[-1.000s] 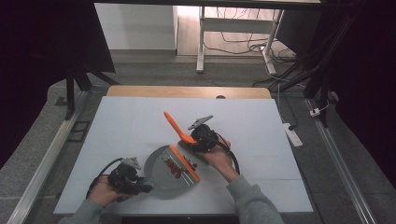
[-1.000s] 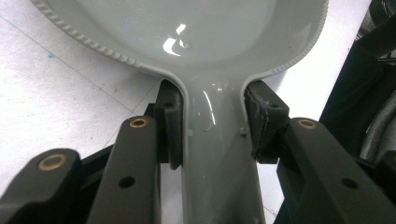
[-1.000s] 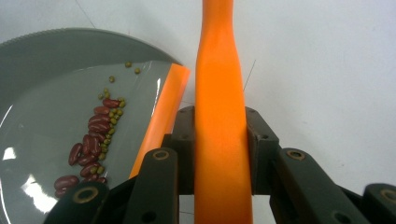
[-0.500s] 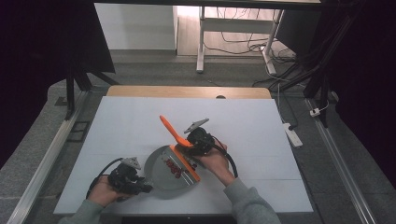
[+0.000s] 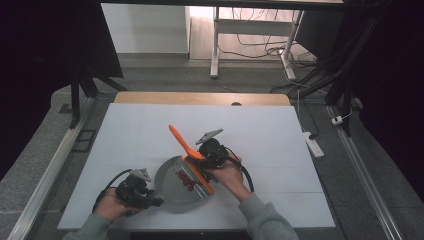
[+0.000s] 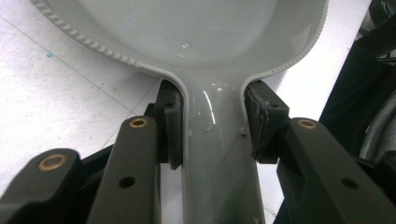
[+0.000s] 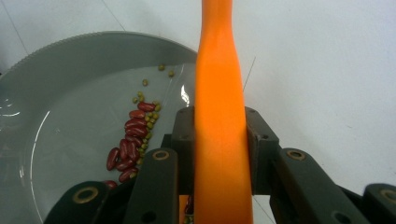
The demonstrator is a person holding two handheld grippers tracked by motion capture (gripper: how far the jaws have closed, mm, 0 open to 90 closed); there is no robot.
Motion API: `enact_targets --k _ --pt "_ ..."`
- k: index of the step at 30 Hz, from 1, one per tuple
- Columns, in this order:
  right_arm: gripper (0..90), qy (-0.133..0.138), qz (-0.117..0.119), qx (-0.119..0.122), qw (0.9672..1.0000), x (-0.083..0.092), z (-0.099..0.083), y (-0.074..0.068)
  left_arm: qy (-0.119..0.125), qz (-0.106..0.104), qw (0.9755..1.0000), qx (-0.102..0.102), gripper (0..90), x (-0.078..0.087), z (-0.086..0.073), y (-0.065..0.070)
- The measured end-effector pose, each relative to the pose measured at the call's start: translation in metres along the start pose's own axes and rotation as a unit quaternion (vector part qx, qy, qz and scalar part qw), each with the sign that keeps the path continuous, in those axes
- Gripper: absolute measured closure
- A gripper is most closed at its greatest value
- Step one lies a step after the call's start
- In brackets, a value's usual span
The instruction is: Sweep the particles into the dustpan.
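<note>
The left gripper (image 5: 150,201) pinches the handle (image 6: 217,154) of a grey dustpan (image 5: 172,187), one pad on each side of it, with the pan's bowl spreading just ahead of the jaws on the white table (image 5: 260,130). The right gripper (image 5: 202,155) is clamped on the orange handle (image 7: 219,116) of a brush (image 5: 192,160), which runs straight out beyond its jaws. Left of and below those jaws, in the pan, lie red beans (image 7: 128,144) and small green beans (image 7: 149,116), bunched beside the brush head. The pan's rim (image 7: 93,39) curves around them. Beyond the table's far edge stand a white frame (image 5: 215,40) and loose cables (image 5: 280,35).
</note>
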State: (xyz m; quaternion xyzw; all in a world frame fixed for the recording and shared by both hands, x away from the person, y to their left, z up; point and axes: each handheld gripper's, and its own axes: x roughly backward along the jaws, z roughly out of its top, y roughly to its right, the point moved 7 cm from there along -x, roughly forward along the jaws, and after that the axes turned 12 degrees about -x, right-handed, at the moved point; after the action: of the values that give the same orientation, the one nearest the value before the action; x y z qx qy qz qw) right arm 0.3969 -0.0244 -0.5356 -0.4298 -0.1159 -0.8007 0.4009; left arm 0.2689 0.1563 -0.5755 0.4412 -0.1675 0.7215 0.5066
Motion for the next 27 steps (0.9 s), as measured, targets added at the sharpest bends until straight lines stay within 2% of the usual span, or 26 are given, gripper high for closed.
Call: enact_targets --k 6,16,27 --pt "70.4 0.006 0.018 -0.010 0.9998 0.000 0.001 -0.004 0.000 0.000 1.0000 0.000 61.6 0.000 0.000 0.000" --pt "70.5 0.009 0.032 -0.005 0.9994 -0.001 0.003 -0.015 -0.001 0.000 1.0000 0.000 61.5 0.000 0.000 0.000" --pt "70.5 0.007 0.050 0.014 0.9986 -0.006 0.008 -0.035 -0.001 0.000 1.0000 0.001 61.6 0.000 0.000 0.000"
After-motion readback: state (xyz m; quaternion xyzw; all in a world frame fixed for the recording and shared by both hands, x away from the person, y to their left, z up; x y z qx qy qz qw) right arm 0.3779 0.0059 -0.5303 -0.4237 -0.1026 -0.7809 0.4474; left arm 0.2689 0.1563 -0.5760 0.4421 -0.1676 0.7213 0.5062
